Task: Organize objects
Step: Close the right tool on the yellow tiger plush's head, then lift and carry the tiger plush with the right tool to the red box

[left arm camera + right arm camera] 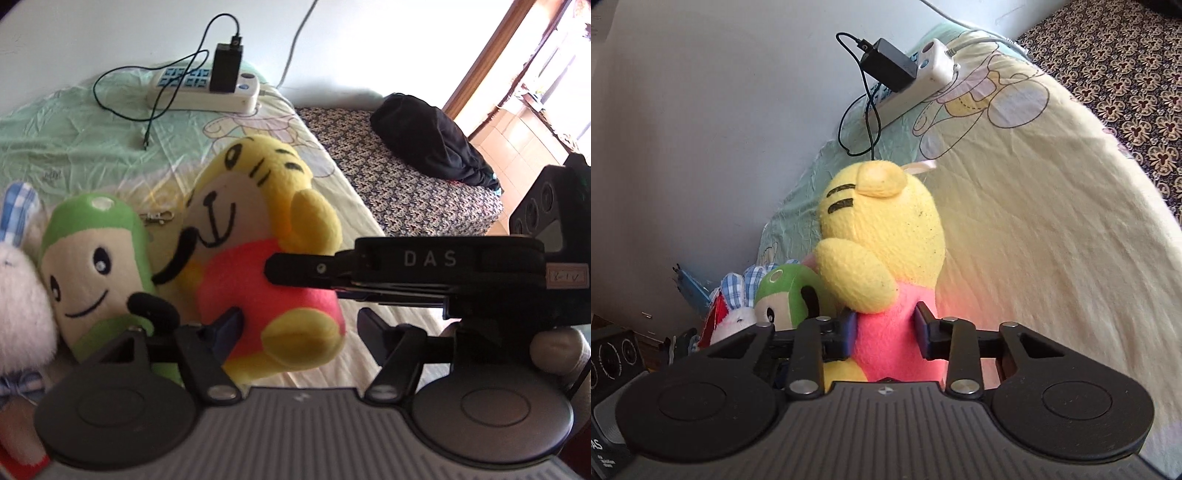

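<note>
The right claw (885, 328) is clamped on the pink body of a yellow plush tiger toy (882, 236), held upright over the bed (1052, 221); the left claw (299, 325) stands apart, its left finger touching the toy's front; a green plush toy (92, 258) leans just left; a white power strip (207, 88) lies far behind.

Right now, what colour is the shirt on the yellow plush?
Pink-red shirt on the yellow plush; clearest in the right wrist view.
</note>
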### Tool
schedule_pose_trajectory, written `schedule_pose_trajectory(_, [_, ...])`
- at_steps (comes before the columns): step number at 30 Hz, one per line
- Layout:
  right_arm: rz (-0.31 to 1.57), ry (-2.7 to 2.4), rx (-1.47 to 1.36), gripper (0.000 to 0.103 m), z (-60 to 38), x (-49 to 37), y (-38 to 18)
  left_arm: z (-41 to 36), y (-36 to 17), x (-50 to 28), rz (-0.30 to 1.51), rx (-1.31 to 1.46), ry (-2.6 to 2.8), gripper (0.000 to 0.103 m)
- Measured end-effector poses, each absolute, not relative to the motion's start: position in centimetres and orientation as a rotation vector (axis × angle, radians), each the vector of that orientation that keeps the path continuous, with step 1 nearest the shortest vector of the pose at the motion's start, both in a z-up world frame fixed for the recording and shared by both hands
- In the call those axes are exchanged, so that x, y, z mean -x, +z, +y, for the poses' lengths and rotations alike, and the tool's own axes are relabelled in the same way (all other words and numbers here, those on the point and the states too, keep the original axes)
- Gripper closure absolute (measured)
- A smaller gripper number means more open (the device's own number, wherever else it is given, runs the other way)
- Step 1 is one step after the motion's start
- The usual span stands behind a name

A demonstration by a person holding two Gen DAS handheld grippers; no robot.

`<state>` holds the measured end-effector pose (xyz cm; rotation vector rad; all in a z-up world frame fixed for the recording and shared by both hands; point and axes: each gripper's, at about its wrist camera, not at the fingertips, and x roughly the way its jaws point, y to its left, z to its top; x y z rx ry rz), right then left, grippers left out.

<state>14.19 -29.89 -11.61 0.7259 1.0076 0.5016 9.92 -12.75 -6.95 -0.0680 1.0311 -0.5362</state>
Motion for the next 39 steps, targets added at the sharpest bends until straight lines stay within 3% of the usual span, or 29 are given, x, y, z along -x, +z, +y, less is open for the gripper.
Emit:
schedule_pose_trajectory(13, [0.902, 0.39, -0.626, 0.07, -32.7, -6.4, -7.8, -16.2, -3.3, -3.5, 0.962, 0.026, -0.741, 0.034])
schedule_pose_trajectory(20, [0.77, 0.399, -0.656, 0.071, -31.7, -2.7, -4.8, -14.7, -0.1, 0.1, 0.829, 0.002, -0.783, 0.034])
schedule_pose_trajectory(30, [0.641, 0.6, -0.717, 0.071, -22.9, -1.1, -0.5, -4.0, 5.5, 4.3, 0.613, 0.011, -0.709, 0.033])
schedule_pose_trajectory(39, [0.668, 0.757, -0.693, 0.071, -11.1, -2.5, -0.1, 7.9, 6.4, 4.6, 0.577, 0.038, -0.534, 0.032])
